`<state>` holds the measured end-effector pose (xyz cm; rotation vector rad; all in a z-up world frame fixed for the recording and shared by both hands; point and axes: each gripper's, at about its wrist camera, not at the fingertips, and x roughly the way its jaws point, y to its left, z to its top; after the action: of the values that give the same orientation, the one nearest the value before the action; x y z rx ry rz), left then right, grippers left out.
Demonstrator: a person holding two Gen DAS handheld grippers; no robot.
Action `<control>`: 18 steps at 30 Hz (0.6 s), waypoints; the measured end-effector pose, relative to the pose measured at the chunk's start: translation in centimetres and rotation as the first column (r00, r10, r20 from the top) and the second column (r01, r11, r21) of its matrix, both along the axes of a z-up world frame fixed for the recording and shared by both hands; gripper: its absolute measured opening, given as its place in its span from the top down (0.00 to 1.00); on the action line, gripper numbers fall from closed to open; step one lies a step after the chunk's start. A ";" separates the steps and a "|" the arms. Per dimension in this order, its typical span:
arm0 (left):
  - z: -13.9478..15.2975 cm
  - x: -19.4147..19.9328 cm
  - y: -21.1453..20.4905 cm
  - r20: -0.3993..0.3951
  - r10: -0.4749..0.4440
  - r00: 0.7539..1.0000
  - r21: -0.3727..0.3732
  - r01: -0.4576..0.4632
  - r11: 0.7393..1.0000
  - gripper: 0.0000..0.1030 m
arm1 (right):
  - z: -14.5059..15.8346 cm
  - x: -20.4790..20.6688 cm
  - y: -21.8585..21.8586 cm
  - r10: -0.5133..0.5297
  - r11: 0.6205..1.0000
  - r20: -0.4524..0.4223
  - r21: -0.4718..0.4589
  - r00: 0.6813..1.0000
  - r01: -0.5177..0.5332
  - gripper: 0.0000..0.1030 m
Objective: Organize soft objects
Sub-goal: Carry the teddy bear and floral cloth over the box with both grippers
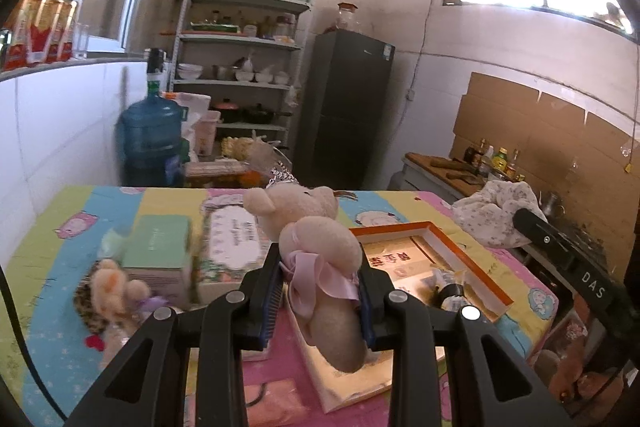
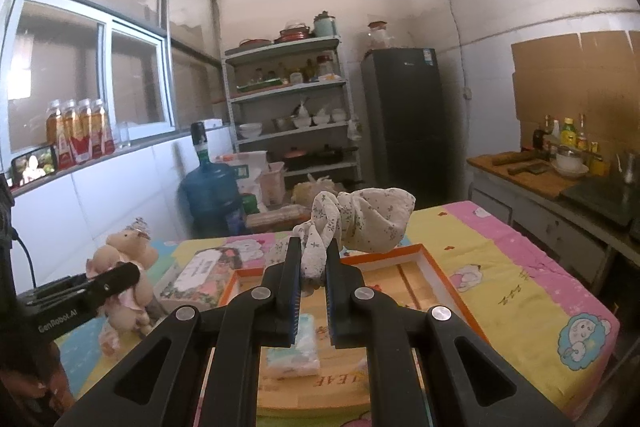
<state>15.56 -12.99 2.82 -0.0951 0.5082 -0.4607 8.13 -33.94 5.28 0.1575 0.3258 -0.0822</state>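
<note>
Left wrist view: we see the left tool [image 1: 320, 287] pinching a plush pig [image 1: 320, 259] at its ribboned neck, the toy's long axis running along the fingers, head pointing away from us. It hangs over the near-left corner of an orange-rimmed box [image 1: 440, 259], which opens just to the right on the tabletop [image 1: 52, 259]. A second plush [image 1: 116, 291] and a green carton [image 1: 160, 251] lie to the left.

Right wrist view: we see the right tool [image 2: 313, 267] pressed onto a twisted floral cloth [image 2: 360, 219], whose bulk trails forward and right, above the same box. A tissue pack [image 2: 294, 347] sits directly below; we judge it could crowd a straight drop.
</note>
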 end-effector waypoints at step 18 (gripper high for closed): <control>-3.6 5.4 -7.5 -0.114 -0.038 0.993 0.038 0.043 0.998 0.68 | -3.6 5.5 -4.4 0.060 0.992 -0.069 0.116 0.996 -0.052 0.90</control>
<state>20.91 -20.51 -0.82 -0.0727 0.6319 -0.4861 13.63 -38.34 1.72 0.2589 0.4075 -0.0135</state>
